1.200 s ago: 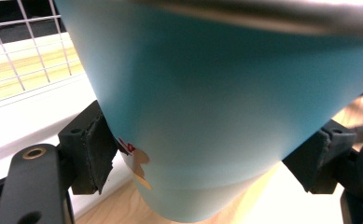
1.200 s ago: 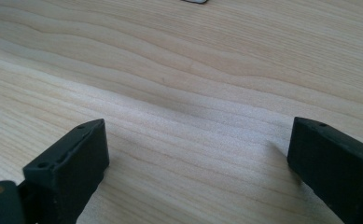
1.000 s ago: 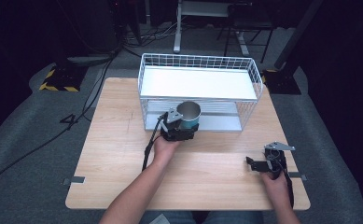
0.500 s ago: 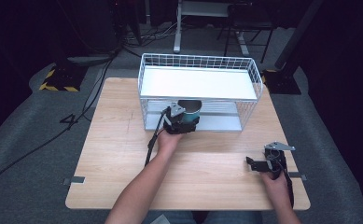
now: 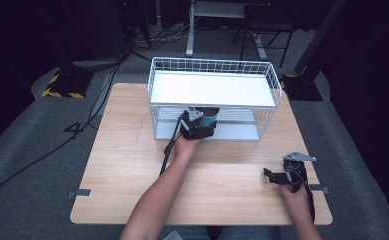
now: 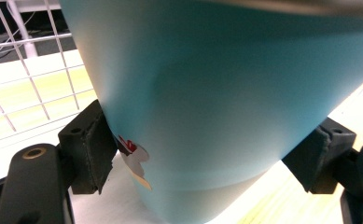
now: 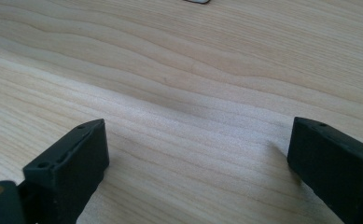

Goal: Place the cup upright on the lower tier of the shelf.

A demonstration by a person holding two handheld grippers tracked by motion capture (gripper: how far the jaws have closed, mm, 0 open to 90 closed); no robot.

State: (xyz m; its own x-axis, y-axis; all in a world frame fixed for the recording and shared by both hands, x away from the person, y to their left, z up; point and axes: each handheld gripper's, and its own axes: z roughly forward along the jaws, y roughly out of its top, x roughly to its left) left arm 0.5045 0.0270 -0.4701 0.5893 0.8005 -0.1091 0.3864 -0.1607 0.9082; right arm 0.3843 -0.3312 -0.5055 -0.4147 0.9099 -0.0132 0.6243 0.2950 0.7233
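Teal cup carried from rack front in under white wire rack top shelf. Left gripper clamped on cup's lower wall, at table's 12 o'clock. Cup judged rigid, smooth, slippery; low grip advised. Right gripper spread wide, nothing held, at 4 o'clock.

table: matt pale wood | cup: smooth teal | rack: white wire

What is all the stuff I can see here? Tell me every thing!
Table: one, light wood, under everything.
Wire rack: one, white, two levels, at the table's far side.
Cup: one, teal, at the front of the rack's lower level, clamped between the left jaws.
Sticker: one, white and red, low on the cup.
Left gripper: one, black, shut on the cup.
Right gripper: one, black, open, low over the table's near right corner.
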